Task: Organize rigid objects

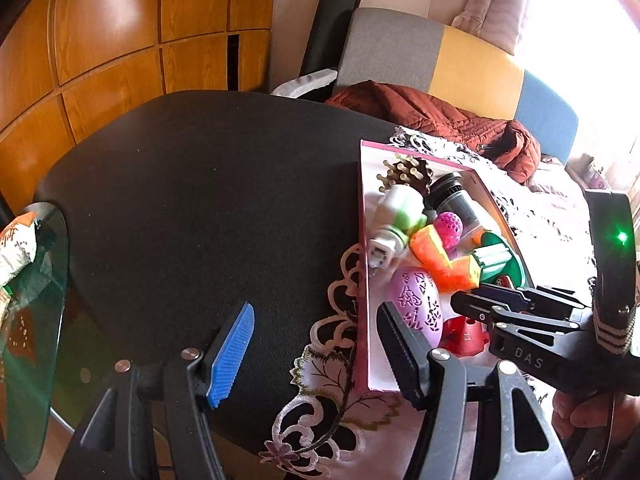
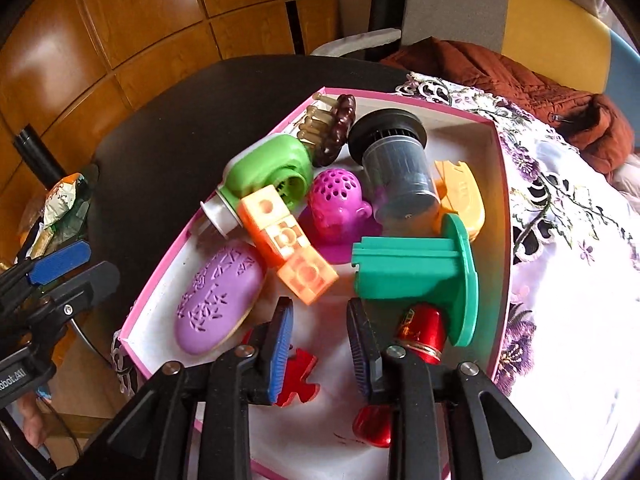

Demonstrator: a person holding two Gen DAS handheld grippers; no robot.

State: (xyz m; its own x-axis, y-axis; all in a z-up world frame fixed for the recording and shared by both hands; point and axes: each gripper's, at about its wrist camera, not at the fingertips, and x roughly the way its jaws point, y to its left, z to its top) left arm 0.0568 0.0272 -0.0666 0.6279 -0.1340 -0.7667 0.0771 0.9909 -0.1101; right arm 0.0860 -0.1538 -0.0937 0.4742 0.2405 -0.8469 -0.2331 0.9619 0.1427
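Right gripper (image 2: 320,344): hanging over the near end of the pink-rimmed box (image 2: 502,184), jaws parted, nothing between the blue pads (image 2: 280,348). Left gripper (image 1: 316,356): sitting just outside the box's left wall, jaws spread wide, holding nothing, above the black table (image 1: 192,184) and the embroidered cloth (image 1: 320,420).

Box contents, all lying loose and crowded together:
- purple oval case (image 2: 220,300), resting along the left wall at the near end;
- orange block strip (image 2: 286,244), leaning beside the purple case toward the box centre;
- green-and-white housing (image 2: 268,172), lying against the left wall farther back;
- brown bristled brush (image 2: 332,128), sitting in the far corner;
- dark ribbed cylinder (image 2: 396,164), tilting at the far middle;
- magenta perforated piece (image 2: 340,208), sitting mid-box, touching the cylinder;
- orange curved piece (image 2: 464,192), lying by the right wall;
- teal flanged spool (image 2: 416,276), lying on its side near the right wall;
- red glossy piece (image 2: 422,332) and red flat piece (image 2: 298,376), lying at the near end under the right gripper.
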